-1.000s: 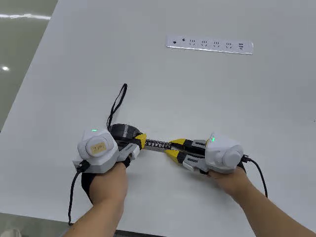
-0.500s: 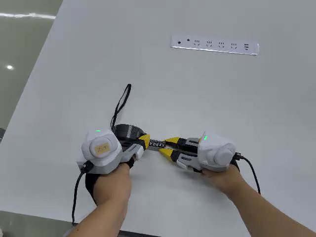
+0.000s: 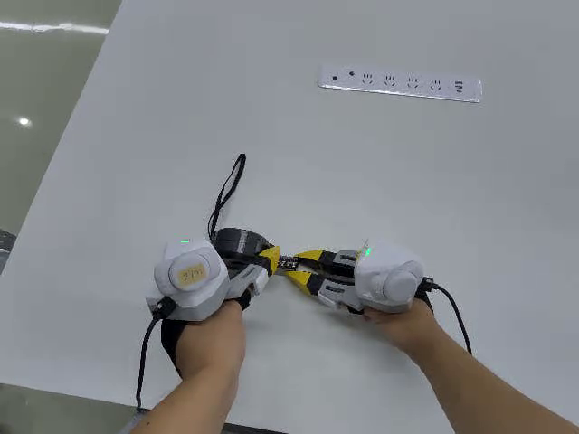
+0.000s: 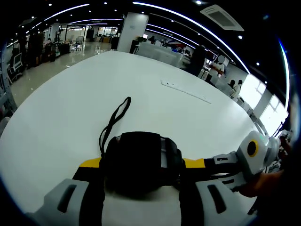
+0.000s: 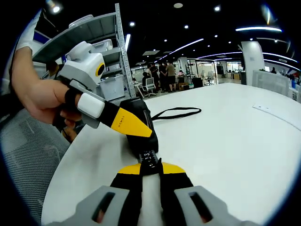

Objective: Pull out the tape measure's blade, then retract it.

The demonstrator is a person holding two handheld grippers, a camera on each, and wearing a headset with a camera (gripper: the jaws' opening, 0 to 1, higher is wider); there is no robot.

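Jaws, left: the left gripper's (image 4: 142, 163) jaws are clenched on the tape measure's case (image 3: 237, 242) from either side, so that the body is anchored while the blade is worked.
Jaws, right: the right gripper's (image 5: 149, 168) jaws are pinched shut on the blade (image 5: 146, 157) near its tip, just beside the case's mouth.
Tape measure: the black case is seen low on the white worktop (image 3: 362, 181), apparently resting on it, at the person's near edge.
Blade: only a short printed length is exposed between the case and the right jaws. It cannot be told whether a pull is barely begun or a return nearly done.
Alignment: the two grippers are pointed at each other along the blade's line. This is judged to keep the blade straight and unkinked.
Strap: a black wrist loop (image 3: 226, 194) is laid loose on the worktop beyond the case, clear of both pairs of jaws.
Power strip: a white strip (image 3: 400, 82) is laid well beyond the case, toward the far side, out of the way.
Risk: if the right grip were loosened, the spring would likely snap the blade into the case.
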